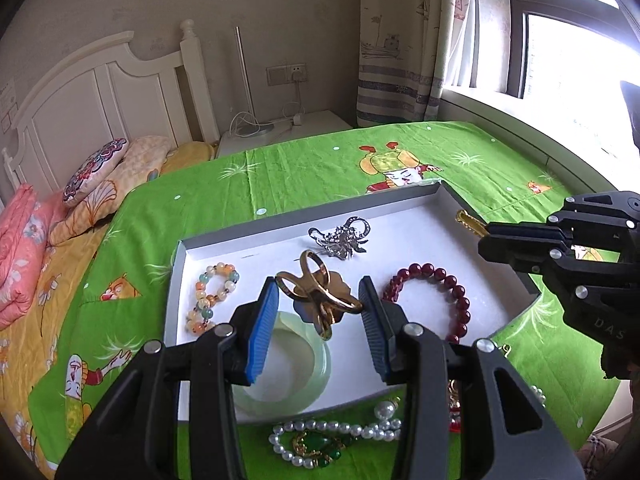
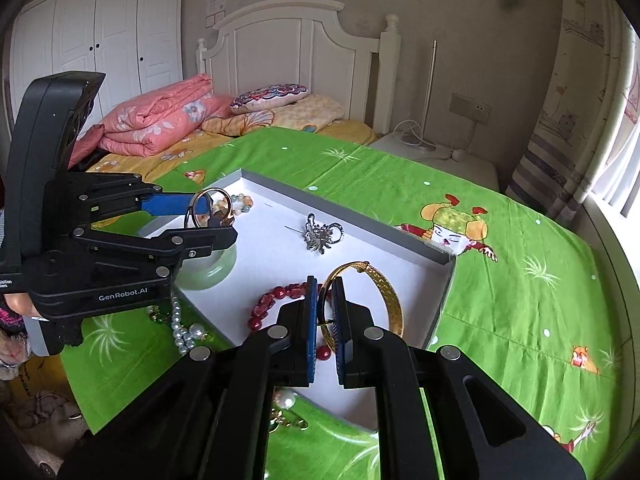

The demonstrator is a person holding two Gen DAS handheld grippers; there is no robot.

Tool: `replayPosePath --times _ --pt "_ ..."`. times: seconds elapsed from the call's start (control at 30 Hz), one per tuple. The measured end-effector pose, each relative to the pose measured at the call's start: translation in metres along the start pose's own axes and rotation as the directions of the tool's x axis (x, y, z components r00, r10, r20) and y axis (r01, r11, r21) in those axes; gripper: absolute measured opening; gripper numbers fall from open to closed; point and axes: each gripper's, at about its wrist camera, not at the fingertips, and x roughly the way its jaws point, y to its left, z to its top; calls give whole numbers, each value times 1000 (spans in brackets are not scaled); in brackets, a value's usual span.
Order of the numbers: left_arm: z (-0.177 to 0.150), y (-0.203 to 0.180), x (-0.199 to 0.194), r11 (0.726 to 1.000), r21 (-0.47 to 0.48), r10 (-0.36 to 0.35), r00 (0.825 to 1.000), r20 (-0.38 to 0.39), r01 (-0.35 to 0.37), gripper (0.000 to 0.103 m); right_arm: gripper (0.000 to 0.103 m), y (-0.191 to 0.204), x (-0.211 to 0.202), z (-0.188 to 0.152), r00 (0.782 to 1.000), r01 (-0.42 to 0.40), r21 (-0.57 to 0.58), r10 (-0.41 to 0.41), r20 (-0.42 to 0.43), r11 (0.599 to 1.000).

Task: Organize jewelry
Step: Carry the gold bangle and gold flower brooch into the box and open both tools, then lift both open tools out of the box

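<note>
Two claws over one white tray on the bed. Left claw grips one gold hair clip; right claw pinches one gold bangle. In tray: two bead bracelets, one jade bangle, one silver brooch.

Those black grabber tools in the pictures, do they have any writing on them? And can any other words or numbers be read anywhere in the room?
"GenRobot.AI": white print on the body of the left gripper, seen from the right wrist.
"DAS": pale letters, cut off at the picture's edge, on the body of the right gripper, seen from the left wrist.
Paper notices on the wall above the headboard: too small to read.
Small white print at the left gripper's edge: too blurred to read.
</note>
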Motion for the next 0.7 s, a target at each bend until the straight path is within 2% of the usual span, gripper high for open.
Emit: replayPosePath --times 0.27,0.43,0.47,0.5,0.53,0.57,0.6,0.67,0.7 --pt "11 -4 43 999 31 43 997 -67 -41 41 9 -20 33 16 999 33 20 -32 -38 999" --pt "14 -3 59 998 40 53 993 -101 -49 42 10 -31 40 17 999 9 92 -6 -36 996" --pt "14 -3 62 998 38 55 993 -109 -52 42 13 -34 41 16 999 0 115 5 -39 993" --pt "14 -2 65 998 36 58 992 -116 -54 43 25 -37 42 14 999 -7 136 12 -39 991" --pt "14 0 67 998 32 61 991 -121 -58 50 34 -40 41 12 999 -9 154 15 -36 988" --pt "13 3 68 998 26 65 991 -121 -62 55 51 -41 39 9 999 -9 166 14 -29 986" --pt "13 4 68 998 19 69 990 -120 -68 58 59 -41 37 7 1000 -9 172 13 -20 985" --pt "12 8 68 997 5 72 990 -117 -72 67 59 -40 34 3 1000 -5 173 8 -18 985" --pt "11 10 68 997 3 77 990 -117 -77 68 59 -41 32 2 1000 -2 174 5 -16 985"
